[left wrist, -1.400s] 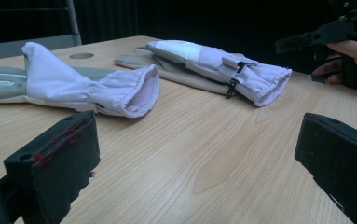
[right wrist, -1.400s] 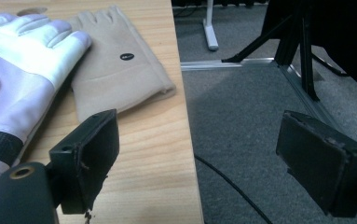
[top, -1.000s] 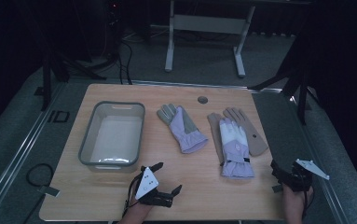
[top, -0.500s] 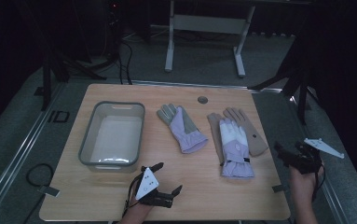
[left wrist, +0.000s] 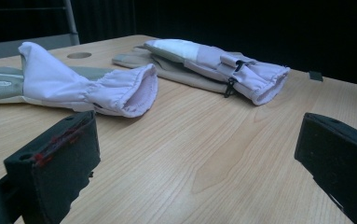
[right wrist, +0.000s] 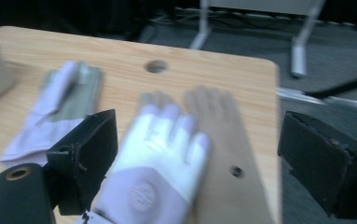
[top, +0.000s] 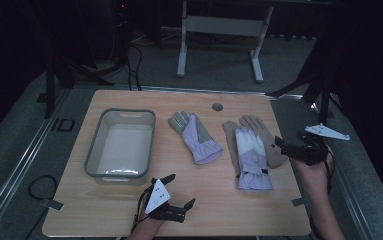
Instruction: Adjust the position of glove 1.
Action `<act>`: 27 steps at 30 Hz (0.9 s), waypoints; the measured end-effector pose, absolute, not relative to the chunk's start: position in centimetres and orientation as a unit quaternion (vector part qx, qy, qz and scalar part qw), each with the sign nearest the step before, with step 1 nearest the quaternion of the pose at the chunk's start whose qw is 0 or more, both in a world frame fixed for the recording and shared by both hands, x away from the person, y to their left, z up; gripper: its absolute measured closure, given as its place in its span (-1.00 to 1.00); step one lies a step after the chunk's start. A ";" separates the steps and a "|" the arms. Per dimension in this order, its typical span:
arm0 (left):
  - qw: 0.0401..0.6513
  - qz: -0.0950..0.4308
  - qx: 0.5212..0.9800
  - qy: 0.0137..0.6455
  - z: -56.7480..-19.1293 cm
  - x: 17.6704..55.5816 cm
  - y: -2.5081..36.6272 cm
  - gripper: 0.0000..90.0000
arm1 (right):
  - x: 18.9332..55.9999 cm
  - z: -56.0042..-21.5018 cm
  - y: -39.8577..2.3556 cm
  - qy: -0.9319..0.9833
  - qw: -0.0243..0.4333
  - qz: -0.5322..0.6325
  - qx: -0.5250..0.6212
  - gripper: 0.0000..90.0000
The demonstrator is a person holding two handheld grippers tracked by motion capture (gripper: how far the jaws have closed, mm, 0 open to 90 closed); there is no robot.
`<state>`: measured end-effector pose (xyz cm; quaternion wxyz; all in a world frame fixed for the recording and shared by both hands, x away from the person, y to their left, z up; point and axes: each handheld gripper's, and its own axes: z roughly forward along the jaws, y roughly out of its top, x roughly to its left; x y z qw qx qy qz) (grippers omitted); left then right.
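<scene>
A lilac and grey glove (top: 196,136) lies palm up in the middle of the wooden table (top: 129,210). To its right a white and lilac glove (top: 251,156) rests on top of a tan glove (top: 265,137). My left gripper (top: 179,190) sits open near the front edge, its jaws wide apart and empty, facing the lilac glove's cuff (left wrist: 134,91) and the stacked pair (left wrist: 223,65). My right gripper (top: 285,147) hovers open at the table's right edge beside the tan glove. Its jaws frame the white and lilac glove (right wrist: 162,163) and the tan glove (right wrist: 223,135).
A clear plastic bin (top: 95,161) with a grey rim stands on the left half of the table. A round cable hole (top: 217,106) is near the far edge. A metal stand (top: 219,25) and cables are on the dark floor beyond.
My right gripper has moved from the table's front right corner forward and up, to beside the stacked gloves. The left gripper and the gloves have stayed put.
</scene>
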<state>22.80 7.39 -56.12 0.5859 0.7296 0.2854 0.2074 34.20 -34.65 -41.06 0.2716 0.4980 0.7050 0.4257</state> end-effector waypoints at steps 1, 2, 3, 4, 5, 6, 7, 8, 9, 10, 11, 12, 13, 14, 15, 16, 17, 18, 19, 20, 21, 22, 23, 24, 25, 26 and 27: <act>0.586 0.207 0.730 0.286 -56.1 22.8 7.4 -1.00 | 34.4 -41.0 -34.2 0.706 0.267 0.428 0.496 -0.76; 0.586 0.207 0.730 0.285 -56.1 22.8 7.4 -1.00 | 34.7 -41.0 -33.8 0.714 0.261 0.429 0.489 -0.76; 0.586 0.207 0.730 0.285 -56.1 22.8 7.4 -1.00 | 34.9 -41.0 -33.3 0.717 0.260 0.427 0.486 -0.76; 0.586 0.207 0.730 0.285 -56.1 22.8 7.4 -1.00 | 35.2 -41.0 -32.9 0.720 0.253 0.429 0.483 -0.76; 0.585 0.206 0.731 0.284 -56.1 22.8 7.4 -1.00 | 35.5 -41.1 -32.5 0.725 0.248 0.431 0.477 -0.76; 0.585 0.205 0.732 0.284 -56.1 22.8 7.4 -1.00 | 35.9 -41.2 -32.2 0.728 0.244 0.429 0.476 -0.76; 0.585 0.205 0.732 0.284 -56.1 22.8 7.4 -1.00 | 36.2 -41.3 -31.9 0.727 0.240 0.432 0.476 -0.75; 0.585 0.205 0.731 0.284 -56.1 22.8 7.3 -1.00 | 36.5 -41.4 -31.6 0.731 0.235 0.432 0.474 -0.74; 0.585 0.206 0.732 0.284 -56.1 22.8 7.4 -1.00 | 36.8 -41.5 -31.2 0.735 0.235 0.428 0.471 -0.74; 0.585 0.206 0.731 0.283 -56.1 22.8 7.4 -1.00 | 37.1 -41.5 -30.9 0.738 0.232 0.429 0.467 -0.73; 0.585 0.206 0.732 0.283 -56.1 22.8 7.4 -1.00 | 37.3 -41.5 -30.6 0.741 0.229 0.427 0.465 -0.71; 0.585 0.205 0.732 0.283 -56.1 22.8 7.4 -1.00 | 37.6 -41.5 -30.2 0.744 0.229 0.424 0.464 -0.71; 0.585 0.205 0.732 0.283 -56.1 22.8 7.4 -1.00 | 37.8 -41.5 -29.8 0.747 0.225 0.424 0.460 -0.71; 0.585 0.205 0.732 0.283 -56.1 22.8 7.3 -1.00 | 38.1 -41.5 -29.5 0.748 0.221 0.425 0.459 -0.71; 0.585 0.205 0.732 0.283 -56.1 22.8 7.3 -1.00 | 38.1 -41.5 -29.5 0.748 0.221 0.425 0.459 -0.71; 0.585 0.205 0.732 0.283 -56.1 22.8 7.3 -1.00 | 38.3 -41.4 -29.1 0.751 0.221 0.424 0.456 -0.71; 0.586 0.205 0.732 0.281 -56.1 22.8 7.3 -1.00 | 38.8 -41.4 -28.3 0.757 0.215 0.422 0.450 -0.71; 0.586 0.205 0.732 0.281 -56.1 22.8 7.3 -1.00 | 38.8 -41.4 -28.3 0.757 0.215 0.422 0.450 -0.71; 0.586 0.205 0.732 0.280 -56.1 22.8 7.3 -1.00 | 39.2 -41.5 -27.4 0.763 0.212 0.420 0.444 -0.71; 0.586 0.205 0.732 0.280 -56.1 22.8 7.3 -1.00 | 39.2 -41.5 -27.4 0.763 0.212 0.420 0.444 -0.71; 0.586 0.205 0.732 0.280 -56.1 22.8 7.3 -1.00 | 39.7 -41.7 -26.3 0.770 0.209 0.417 0.435 -0.70; 0.586 0.205 0.732 0.280 -56.1 22.8 7.3 -1.00 | 39.8 -41.8 -25.9 0.772 0.208 0.416 0.433 -0.70; 0.586 0.204 0.732 0.280 -56.1 22.8 7.3 -1.00 | 39.9 -41.9 -25.5 0.772 0.213 0.415 0.431 -0.67; 0.586 0.204 0.732 0.280 -56.1 22.8 7.3 -1.00 | 39.9 -41.9 -25.5 0.772 0.213 0.415 0.431 -0.67; 0.585 0.203 0.733 0.281 -56.1 22.8 7.3 -1.00 | 40.1 -42.3 -24.6 0.778 0.211 0.413 0.423 -0.66; 0.585 0.203 0.733 0.281 -56.1 22.8 7.3 -1.00 | 40.2 -42.6 -24.1 0.783 0.209 0.409 0.419 -0.66; 0.585 0.202 0.733 0.282 -56.1 22.8 7.3 -1.00 | 40.4 -42.8 -23.6 0.786 0.213 0.404 0.417 -0.65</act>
